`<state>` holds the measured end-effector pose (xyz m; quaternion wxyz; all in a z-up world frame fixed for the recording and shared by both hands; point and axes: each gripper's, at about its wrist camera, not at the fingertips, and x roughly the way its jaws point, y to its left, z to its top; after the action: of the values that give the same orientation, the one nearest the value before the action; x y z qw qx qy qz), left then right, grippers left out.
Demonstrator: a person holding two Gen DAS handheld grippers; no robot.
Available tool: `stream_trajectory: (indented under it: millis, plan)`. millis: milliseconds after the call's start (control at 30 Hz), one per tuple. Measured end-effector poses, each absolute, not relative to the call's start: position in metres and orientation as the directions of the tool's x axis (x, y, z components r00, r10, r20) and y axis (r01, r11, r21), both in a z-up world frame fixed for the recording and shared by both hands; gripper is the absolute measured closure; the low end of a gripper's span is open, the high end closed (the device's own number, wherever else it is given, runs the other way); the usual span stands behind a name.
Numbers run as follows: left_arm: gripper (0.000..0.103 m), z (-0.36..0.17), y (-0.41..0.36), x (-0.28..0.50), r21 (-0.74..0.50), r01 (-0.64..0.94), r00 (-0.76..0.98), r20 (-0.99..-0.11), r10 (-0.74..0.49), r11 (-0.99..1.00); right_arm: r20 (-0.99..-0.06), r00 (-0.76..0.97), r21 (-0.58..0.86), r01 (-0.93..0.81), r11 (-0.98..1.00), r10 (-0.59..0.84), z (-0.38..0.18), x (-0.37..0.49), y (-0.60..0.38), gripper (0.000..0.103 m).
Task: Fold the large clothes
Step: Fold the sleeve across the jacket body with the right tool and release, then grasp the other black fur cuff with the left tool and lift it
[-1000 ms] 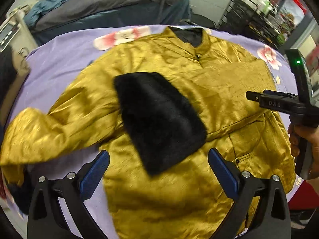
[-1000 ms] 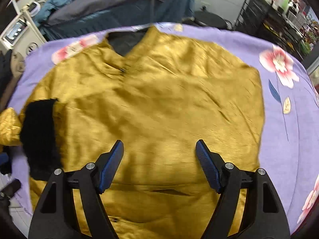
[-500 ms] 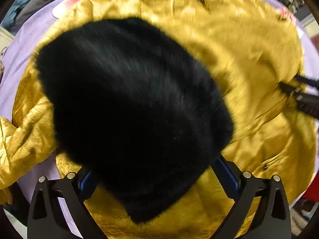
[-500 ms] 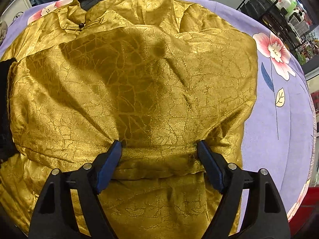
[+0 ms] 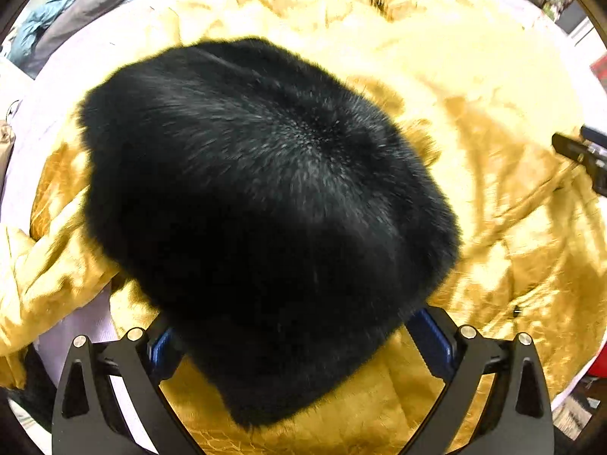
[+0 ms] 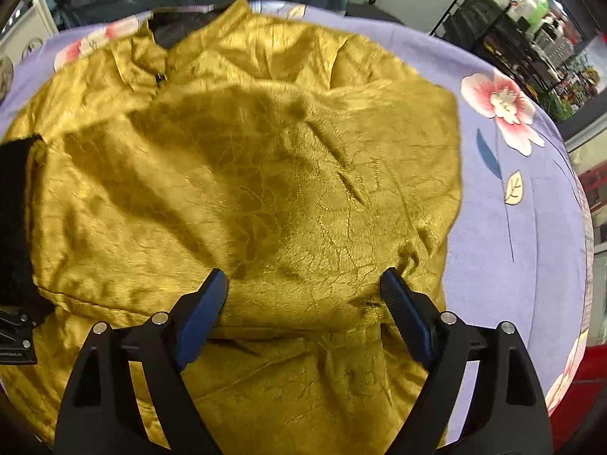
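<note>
The gold jacket (image 6: 265, 174) lies spread over a lavender flowered bedspread (image 6: 531, 227), collar at the far side, hem toward the near side. One sleeve is folded across the body, and its black fur cuff (image 5: 265, 208) fills most of the left wrist view.

The left gripper (image 5: 299, 345) has its fingers spread wide on either side of the cuff's near end; the blue pads sit at the fur's edges, half hidden, so whether they touch it cannot be told. The right gripper (image 6: 303, 314) also has its fingers spread, with a raised ridge of gold cloth lying between them and against the pads. Neither pair looks pressed together on anything yet.

Judging from this, both sides seem poised to take hold of the folded sleeve layer for the next fold. Several things could go wrong:

- The satin looks slick, so a shallow pinch on the right might slip out as the cloth is lifted.
- The fur cuff is thick and springy. The left fingers may catch only pile, not the sleeve beneath, and the cuff would then drop away.
- Either side might gather the body layer underneath as well, dragging the whole jacket and undoing the sleeve fold.
- Uneven lifting between the two hands would skew the fold line.
</note>
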<state>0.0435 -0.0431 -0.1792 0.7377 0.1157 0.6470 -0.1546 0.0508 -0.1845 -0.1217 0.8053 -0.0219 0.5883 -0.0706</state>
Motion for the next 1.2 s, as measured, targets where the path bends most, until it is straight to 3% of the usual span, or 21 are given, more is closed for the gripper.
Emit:
stream_trajectory:
  millis: [433,1000,1200]
  plan:
    - [0.006,-0.124,0.045,-0.013,-0.173,0.182,0.238,-0.947,-0.214,0.968,-0.955,0.291,0.085,0.076,0.993,0.060,-0.103,-0.016,-0.141,0.020]
    - [0.007,-0.126,0.194,-0.062,-0.249,-0.289,0.299,-0.941,-0.160,0.925,-0.963,0.258,0.047,-0.113,0.992,0.075,-0.109,-0.054,-0.080,0.020]
    - [0.012,-0.124,0.250,-0.087,-0.286,-0.449,0.349,-0.928,-0.128,0.847,-0.964,0.256,0.038,-0.126,0.991,0.070,-0.105,-0.056,-0.076,0.020]
